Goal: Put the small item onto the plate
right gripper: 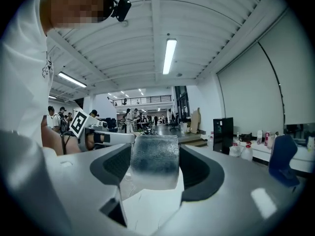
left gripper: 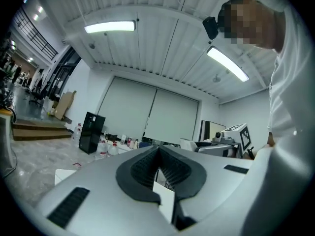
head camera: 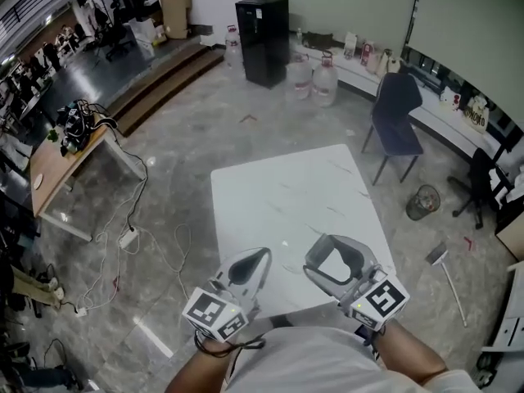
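Over the near edge of the white surface [head camera: 286,191], the right gripper [head camera: 332,244] has its jaws clamped on a small translucent block [right gripper: 154,161], while the left gripper [left gripper: 158,152] beside it has its jaws pressed together, empty.

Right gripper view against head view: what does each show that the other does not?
Only the right gripper view: a translucent frosted block clamped in the jaws of the right gripper, plus a ceiling strip light and distant people. Only the head view: the whole white marble-patterned table, with no plate in sight, a wire waste bin and a wooden desk with cables. Both: the left gripper, the black cabinet and the blue chair.
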`<act>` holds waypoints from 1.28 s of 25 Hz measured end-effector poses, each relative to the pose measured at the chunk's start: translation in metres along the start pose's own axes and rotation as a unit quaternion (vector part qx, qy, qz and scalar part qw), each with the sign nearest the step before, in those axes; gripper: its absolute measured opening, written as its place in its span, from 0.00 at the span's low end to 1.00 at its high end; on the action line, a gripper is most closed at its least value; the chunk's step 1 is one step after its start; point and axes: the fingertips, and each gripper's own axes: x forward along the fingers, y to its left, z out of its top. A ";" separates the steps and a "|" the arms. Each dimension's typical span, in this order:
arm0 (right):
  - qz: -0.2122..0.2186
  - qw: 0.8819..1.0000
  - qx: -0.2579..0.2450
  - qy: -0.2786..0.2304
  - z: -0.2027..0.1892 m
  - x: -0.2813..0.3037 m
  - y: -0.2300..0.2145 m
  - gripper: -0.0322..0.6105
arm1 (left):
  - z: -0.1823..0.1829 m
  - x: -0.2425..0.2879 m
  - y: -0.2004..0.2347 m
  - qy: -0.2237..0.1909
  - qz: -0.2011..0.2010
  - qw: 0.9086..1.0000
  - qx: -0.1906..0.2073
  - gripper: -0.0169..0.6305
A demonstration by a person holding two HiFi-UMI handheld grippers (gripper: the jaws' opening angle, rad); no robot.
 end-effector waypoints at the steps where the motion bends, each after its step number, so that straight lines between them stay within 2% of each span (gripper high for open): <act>1: -0.006 1.000 -0.003 0.006 -0.006 0.005 -0.006 0.52 | -0.002 0.005 0.006 0.003 -0.005 1.000 -0.002 0.03; 8: -0.026 0.998 0.015 0.056 -0.056 0.045 -0.024 0.52 | -0.019 0.008 0.043 0.014 -0.019 1.000 -0.017 0.03; 18: 0.008 0.989 0.018 0.144 -0.143 0.081 -0.067 0.52 | -0.047 0.035 0.065 0.024 0.012 0.999 -0.038 0.03; 25: 0.058 0.975 0.000 0.216 -0.214 0.102 -0.092 0.52 | -0.064 0.045 0.086 0.021 0.068 0.996 -0.056 0.03; 32: 0.104 0.950 0.000 0.293 -0.302 0.124 -0.099 0.52 | -0.089 0.047 0.104 0.022 0.111 0.990 -0.081 0.03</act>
